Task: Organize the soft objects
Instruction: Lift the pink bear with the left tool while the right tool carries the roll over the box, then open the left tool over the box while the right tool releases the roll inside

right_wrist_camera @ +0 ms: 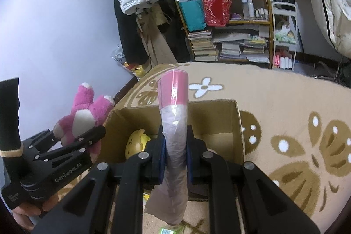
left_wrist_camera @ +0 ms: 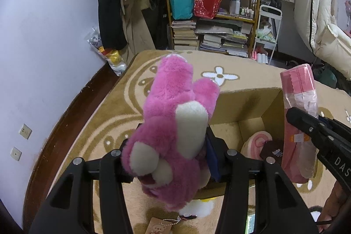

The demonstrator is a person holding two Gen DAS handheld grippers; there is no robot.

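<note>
Legibly, "GenRobot.AI" on left hand-held gripper (right_wrist_camera: pixel 96 131)

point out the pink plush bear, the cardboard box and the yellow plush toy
pink plush bear (left_wrist_camera: pixel 166 124), left wrist view, on its belly fur
cardboard box (right_wrist_camera: pixel 210 115), right wrist view, on its far inner wall
yellow plush toy (right_wrist_camera: pixel 137 143), right wrist view, on its face

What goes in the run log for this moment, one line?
left claw: shut on pink bear | right claw: shut on pink roll | both over cardboard box | nothing dropped yet
</note>
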